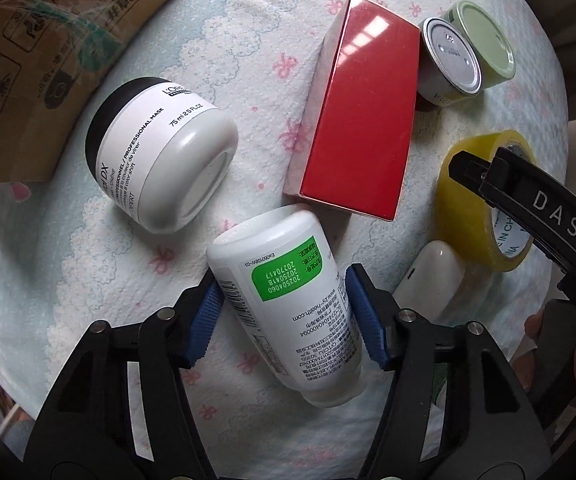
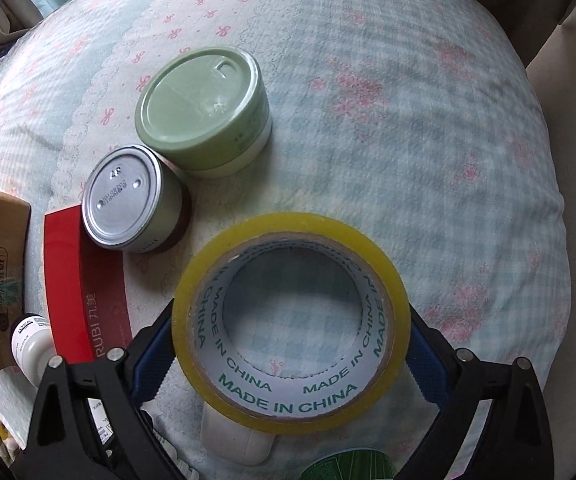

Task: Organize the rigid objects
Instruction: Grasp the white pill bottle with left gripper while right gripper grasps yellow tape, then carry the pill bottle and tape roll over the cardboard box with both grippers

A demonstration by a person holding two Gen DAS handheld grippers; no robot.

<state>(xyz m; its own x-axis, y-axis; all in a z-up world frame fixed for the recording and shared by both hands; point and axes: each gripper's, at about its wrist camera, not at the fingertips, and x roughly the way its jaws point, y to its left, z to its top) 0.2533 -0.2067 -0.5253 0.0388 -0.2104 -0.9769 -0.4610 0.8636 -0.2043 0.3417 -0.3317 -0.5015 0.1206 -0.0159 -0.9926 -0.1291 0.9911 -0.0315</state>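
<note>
the left gripper is clenched on the white bottle, its blue pads pressing the label on both sides at mid-body, with the bottle tilted and its base toward the red box. the right gripper grips the yellow tape roll across its outer rim, just this side of the red box and the two tins.

taking the red box as landmark: the silver-lidded tin touches its far end, the green-lidded tin sits just beyond that, the white mask jar lies on its side on the opposite flank, and the cardboard box stands beyond the jar.

to do this well, lift the bottle straight off the patterned bedcover, since its smooth round body could twist between the pads. carry the tape level, and keep both clear of the white case lying between them.
</note>
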